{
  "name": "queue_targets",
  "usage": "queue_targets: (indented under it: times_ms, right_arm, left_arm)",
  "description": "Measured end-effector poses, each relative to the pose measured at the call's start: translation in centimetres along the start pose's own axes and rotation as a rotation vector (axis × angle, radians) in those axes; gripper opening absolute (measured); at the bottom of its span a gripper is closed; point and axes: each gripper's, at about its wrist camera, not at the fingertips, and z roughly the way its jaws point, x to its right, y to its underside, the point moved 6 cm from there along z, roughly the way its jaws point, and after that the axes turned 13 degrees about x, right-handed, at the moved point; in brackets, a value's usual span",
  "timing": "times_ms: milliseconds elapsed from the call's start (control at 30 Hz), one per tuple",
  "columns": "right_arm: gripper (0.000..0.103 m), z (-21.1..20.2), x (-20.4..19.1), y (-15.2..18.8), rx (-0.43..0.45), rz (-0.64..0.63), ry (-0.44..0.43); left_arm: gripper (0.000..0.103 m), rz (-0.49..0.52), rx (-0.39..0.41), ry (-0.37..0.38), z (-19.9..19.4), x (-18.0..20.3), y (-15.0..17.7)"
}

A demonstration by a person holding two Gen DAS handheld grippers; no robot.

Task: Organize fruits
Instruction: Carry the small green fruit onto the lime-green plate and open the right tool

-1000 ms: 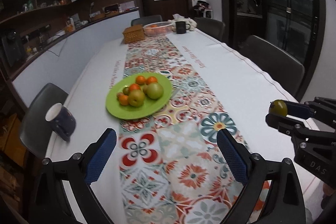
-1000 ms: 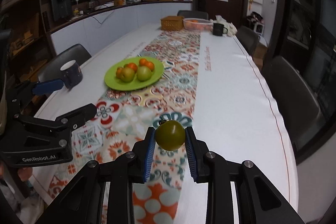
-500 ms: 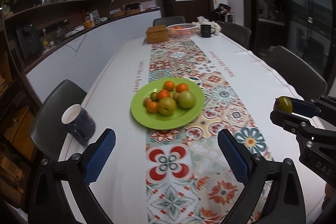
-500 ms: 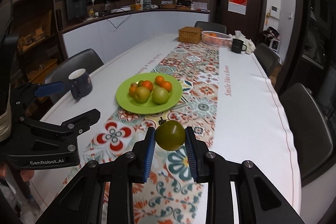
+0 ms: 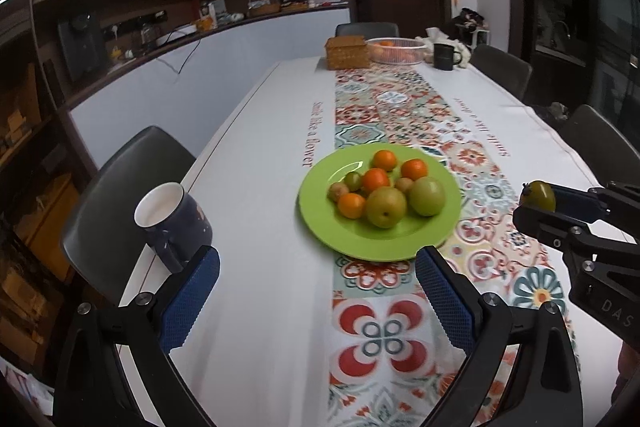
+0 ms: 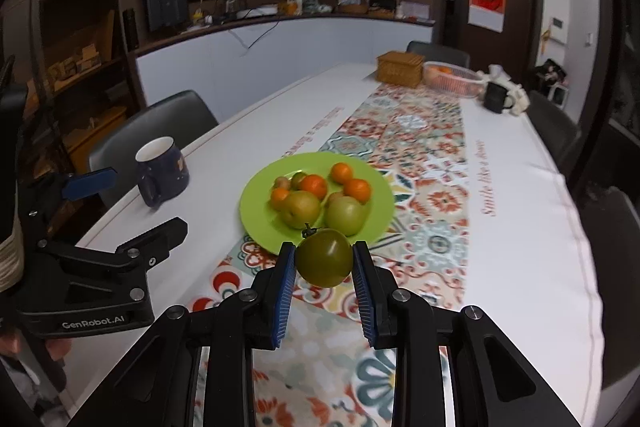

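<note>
A green plate (image 5: 320,223) (image 6: 256,199) sits on the patterned table runner and holds several oranges, a pear, a green apple and small fruits. My right gripper (image 6: 324,257) is shut on a dark green tomato (image 6: 324,259), held just above the plate's near edge; the tomato also shows in the left wrist view (image 5: 541,195). My left gripper (image 5: 318,271) is open and empty, above the table in front of the plate; it shows at the left of the right wrist view (image 6: 132,203).
A dark blue mug (image 5: 174,223) (image 6: 162,169) stands near the table's left edge. At the far end are a wicker box (image 5: 347,53), a clear bowl of oranges (image 5: 396,50) and a black mug (image 5: 445,56). Grey chairs (image 5: 120,183) surround the table.
Both grippers have moved forward and left toward the plate, which now appears larger and nearer. The right gripper still holds the tomato, the left stays open.
</note>
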Motion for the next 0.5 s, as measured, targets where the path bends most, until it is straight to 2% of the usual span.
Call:
queue_targets:
  times_ms: [500]
  right_arm:
    - [0.029,9.5,-1.0,0.4,-0.015,-0.002,-0.052]
  left_arm:
    - [0.1,-0.031,-0.059,-0.054,7.2,-3.1,1.5]
